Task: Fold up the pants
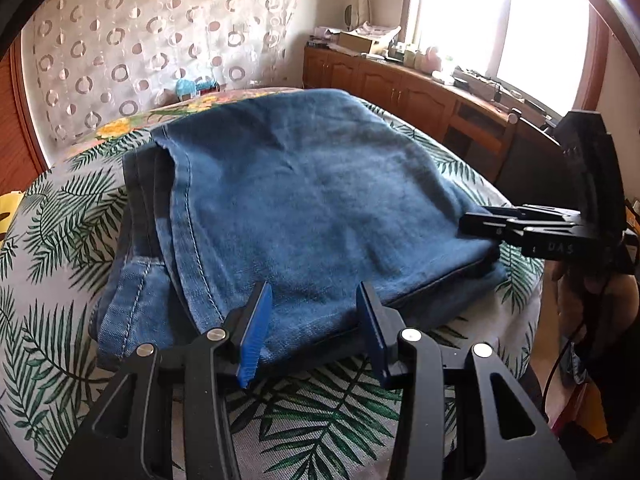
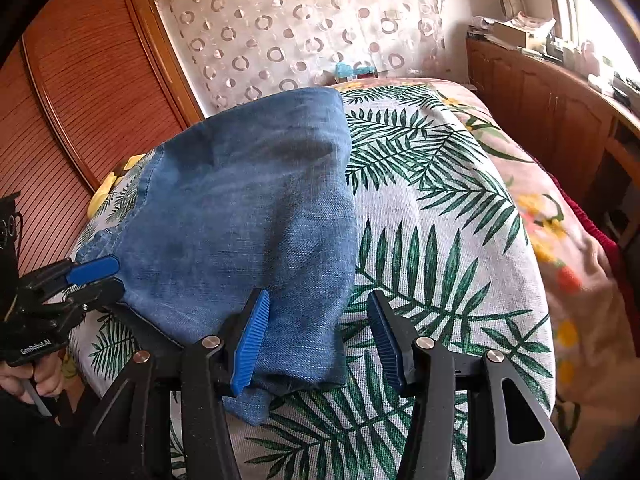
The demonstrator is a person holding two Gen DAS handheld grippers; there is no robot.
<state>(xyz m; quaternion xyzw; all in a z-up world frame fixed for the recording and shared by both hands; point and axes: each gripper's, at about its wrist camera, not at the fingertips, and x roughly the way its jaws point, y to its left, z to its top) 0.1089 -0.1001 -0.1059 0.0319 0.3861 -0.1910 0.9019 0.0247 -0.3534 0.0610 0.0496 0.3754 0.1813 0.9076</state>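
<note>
clear: bedspread (image 2: 440, 240) right of jeans (image 2: 240, 208) | blocked: cabinet (image 2: 560, 112) beyond

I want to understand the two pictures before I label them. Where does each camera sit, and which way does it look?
Left wrist: on the left gripper, looking down and forward over the folded jeans on the bed toward the window; its own open fingers show, and the right gripper at the right edge.
Right wrist: on the right gripper, looking along the bed toward the curtain; its own open fingers show, and the left gripper with a hand.
Shared: jeans, bed, curtain.
</note>
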